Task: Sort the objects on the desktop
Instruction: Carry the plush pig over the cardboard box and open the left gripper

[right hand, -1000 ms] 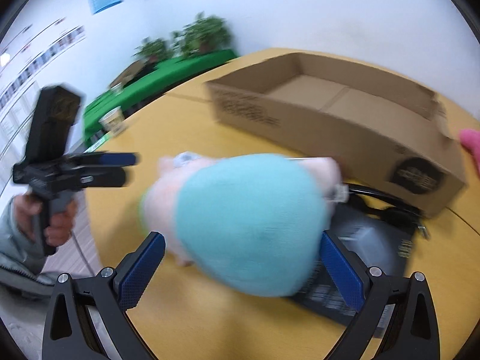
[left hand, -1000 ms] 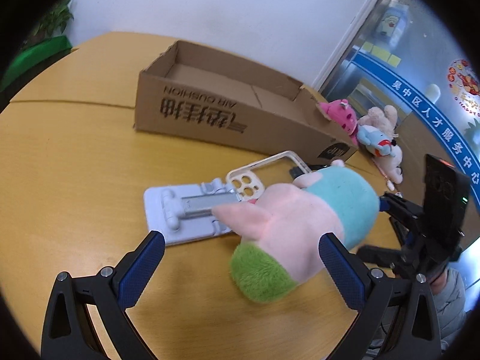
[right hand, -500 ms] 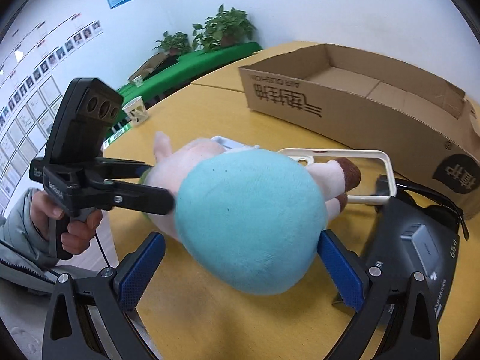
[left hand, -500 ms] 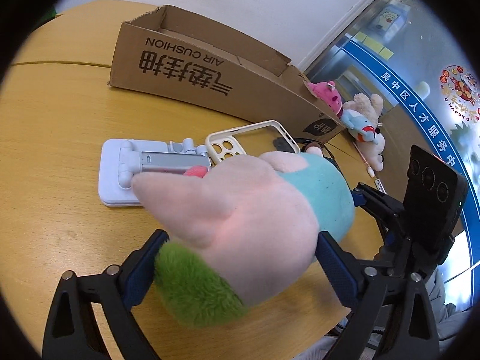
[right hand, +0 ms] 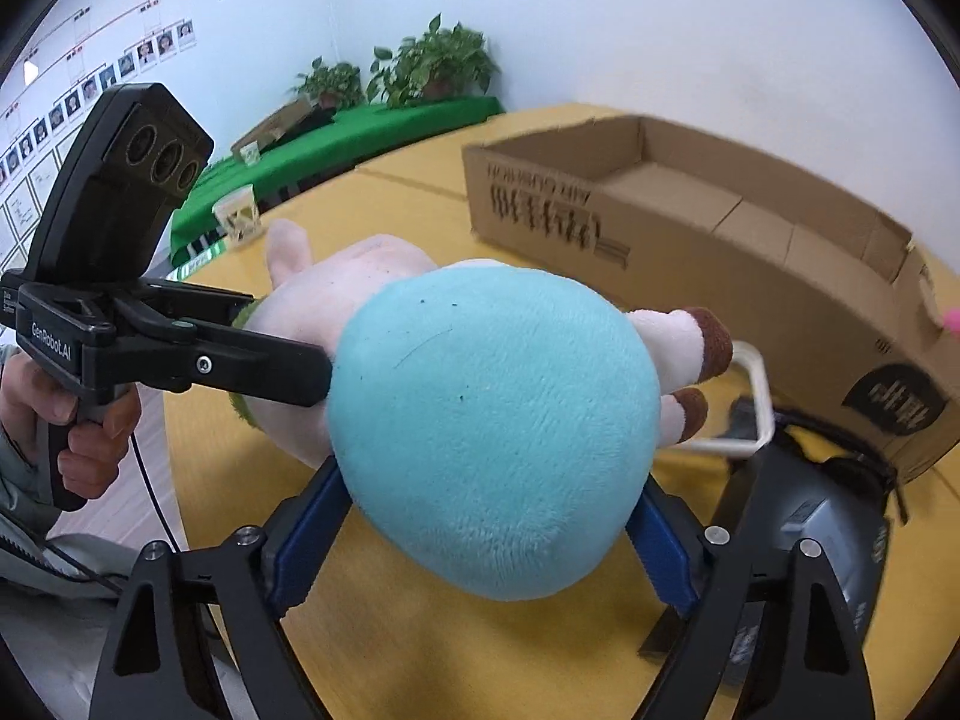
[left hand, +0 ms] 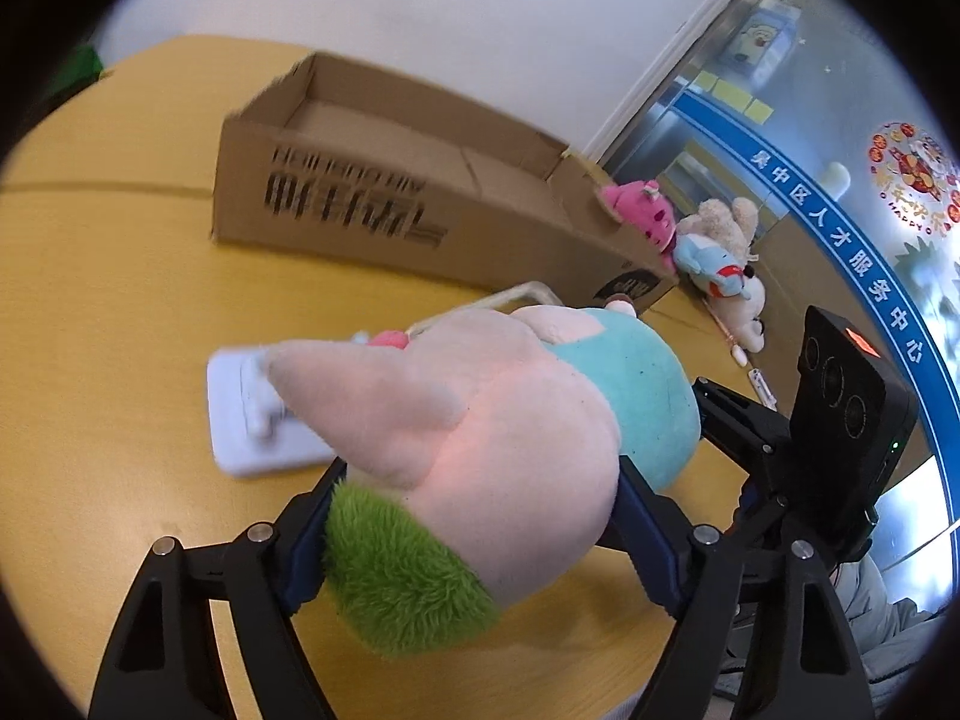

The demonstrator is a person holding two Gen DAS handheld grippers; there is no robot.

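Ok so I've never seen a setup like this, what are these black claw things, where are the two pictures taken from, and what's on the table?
They are handheld grippers, one in each of a person's hands, and each carries a wide-angle camera looking along its fingers. One picture comes from the left gripper, the other from the right gripper. Both are shut on one plush toy: the left holds its pink and green end, the right its turquoise end. On the yellow table stand an open cardboard box, a white folding stand, a clear phone case and a dark device. More plush toys lie beside the box.
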